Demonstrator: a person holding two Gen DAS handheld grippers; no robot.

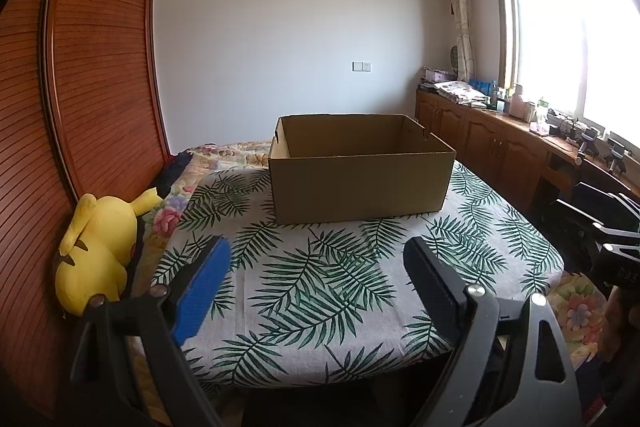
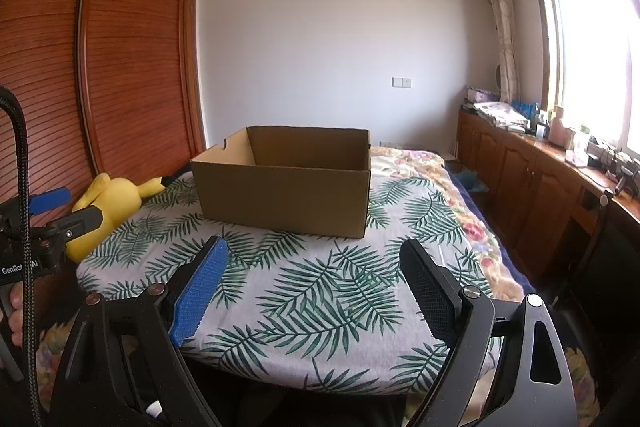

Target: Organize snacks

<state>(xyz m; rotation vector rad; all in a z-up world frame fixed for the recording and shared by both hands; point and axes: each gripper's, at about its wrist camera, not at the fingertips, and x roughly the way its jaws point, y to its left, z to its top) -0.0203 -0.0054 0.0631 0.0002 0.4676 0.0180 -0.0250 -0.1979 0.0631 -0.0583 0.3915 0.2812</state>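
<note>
The box (image 1: 362,167) sits open on the leaf-print cloth (image 1: 320,287), ahead of both tools and apart from them. The left tool (image 1: 320,283) and right tool (image 2: 316,283) gape wide, gripping nothing. No snacks show in either view and the box looks empty, so the sorting seems barely begun.

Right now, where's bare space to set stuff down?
Free: leaf-print cloth between cardboard box and both open grippers, left gripper, right gripper. Crowded: yellow plush by the wardrobe, cluttered window counter.
</note>
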